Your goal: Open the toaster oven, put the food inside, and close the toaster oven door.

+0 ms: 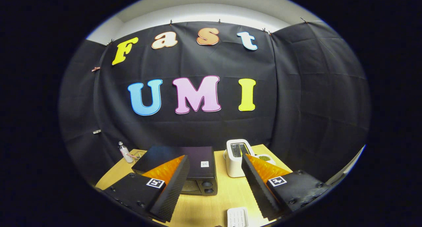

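Note:
A black toaster oven stands on the wooden table, its door shut, partly hidden behind my left finger. My gripper hangs above the table's near side, open, with nothing between its fingers. The oven's knobs show just ahead of the left finger. A small white plate with something green sits behind the right finger, beside a white toaster.
A white pop-up toaster stands to the right of the oven. A small clear bottle is at the table's far left corner. A white ridged block lies near the front edge, between my fingers.

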{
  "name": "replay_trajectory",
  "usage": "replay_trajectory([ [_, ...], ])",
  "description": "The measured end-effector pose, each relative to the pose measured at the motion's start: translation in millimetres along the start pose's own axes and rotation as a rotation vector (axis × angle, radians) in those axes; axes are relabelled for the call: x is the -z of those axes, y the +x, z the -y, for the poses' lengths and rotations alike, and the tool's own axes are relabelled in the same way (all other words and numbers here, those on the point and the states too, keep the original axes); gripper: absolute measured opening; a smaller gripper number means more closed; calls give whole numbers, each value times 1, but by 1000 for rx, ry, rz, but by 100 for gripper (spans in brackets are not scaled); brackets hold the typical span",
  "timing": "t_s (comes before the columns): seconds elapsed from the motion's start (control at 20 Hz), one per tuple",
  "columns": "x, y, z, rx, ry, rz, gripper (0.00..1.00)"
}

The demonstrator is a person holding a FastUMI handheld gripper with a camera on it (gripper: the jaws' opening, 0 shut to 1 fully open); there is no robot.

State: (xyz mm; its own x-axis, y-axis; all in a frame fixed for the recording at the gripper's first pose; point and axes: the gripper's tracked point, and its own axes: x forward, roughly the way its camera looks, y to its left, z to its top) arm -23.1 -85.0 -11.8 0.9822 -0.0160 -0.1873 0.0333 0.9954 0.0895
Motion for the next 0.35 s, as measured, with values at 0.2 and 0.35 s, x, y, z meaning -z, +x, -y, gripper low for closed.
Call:
replay_trajectory([
  [0.2, 2, 10, 6, -4, 14, -11, 98],
  [0.35, 2, 12, 2, -16, 14, -9, 98],
])
